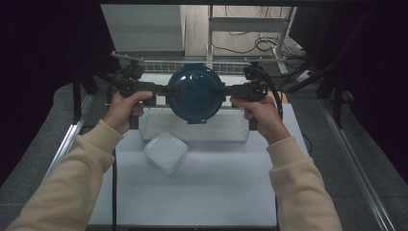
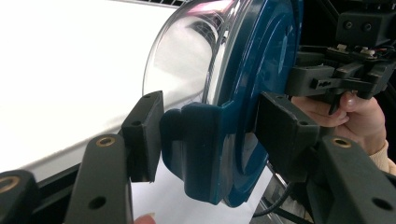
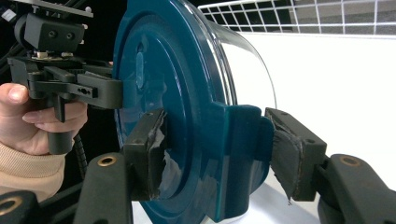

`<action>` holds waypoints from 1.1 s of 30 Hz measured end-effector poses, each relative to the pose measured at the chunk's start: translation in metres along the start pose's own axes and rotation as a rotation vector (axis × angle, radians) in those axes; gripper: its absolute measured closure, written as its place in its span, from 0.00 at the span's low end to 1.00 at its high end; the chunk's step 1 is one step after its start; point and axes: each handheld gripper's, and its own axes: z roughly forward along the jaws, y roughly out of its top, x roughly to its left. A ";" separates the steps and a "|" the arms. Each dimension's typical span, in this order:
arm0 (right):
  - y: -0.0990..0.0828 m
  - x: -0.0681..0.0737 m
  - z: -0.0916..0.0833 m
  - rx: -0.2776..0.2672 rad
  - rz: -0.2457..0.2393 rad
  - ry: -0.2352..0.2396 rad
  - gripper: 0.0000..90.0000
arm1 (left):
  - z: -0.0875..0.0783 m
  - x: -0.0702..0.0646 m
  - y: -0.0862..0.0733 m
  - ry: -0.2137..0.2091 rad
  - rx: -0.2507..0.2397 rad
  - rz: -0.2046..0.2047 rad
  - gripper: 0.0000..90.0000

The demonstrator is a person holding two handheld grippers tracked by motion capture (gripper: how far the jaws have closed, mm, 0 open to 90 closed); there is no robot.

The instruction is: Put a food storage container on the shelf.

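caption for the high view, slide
Both claws, left and right, grip a blue-lidded round container above a wire basket.

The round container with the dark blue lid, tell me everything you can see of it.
The round container has a clear bowl-shaped body that looks like glass or clear plastic and a dark blue plastic lid with clip tabs at its sides. It looks empty and closed. It is held up above the wire basket. The left claw and right claw each clamp one opposite tab.
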 end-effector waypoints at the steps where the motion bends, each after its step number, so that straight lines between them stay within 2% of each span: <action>1: 0.003 -0.001 0.001 0.002 0.003 0.000 0.45 | 0.000 0.001 0.003 -0.001 0.001 -0.001 0.48; 8: 0.019 -0.007 0.005 0.001 0.015 0.000 0.46 | 0.002 0.010 0.021 -0.007 0.014 -0.009 0.48; 12: 0.026 -0.012 0.010 0.011 0.024 -0.008 0.46 | 0.006 0.019 0.026 -0.021 0.019 -0.031 0.48; 22: 0.028 -0.033 0.025 0.036 0.071 -0.008 0.46 | 0.020 0.041 0.031 -0.016 0.050 -0.070 0.47; 24: 0.027 -0.037 0.029 0.040 0.089 -0.008 0.46 | 0.023 0.046 0.033 -0.019 0.048 -0.095 0.47; 27: 0.028 -0.043 0.031 0.024 0.123 -0.002 0.46 | 0.026 0.052 0.037 -0.035 0.057 -0.111 0.47; 29: 0.029 -0.047 0.032 0.021 0.137 0.003 0.46 | 0.029 0.056 0.040 -0.045 0.044 -0.152 0.47; 33: 0.031 -0.058 0.037 0.031 0.206 0.021 0.44 | 0.034 0.064 0.042 -0.046 0.031 -0.215 0.47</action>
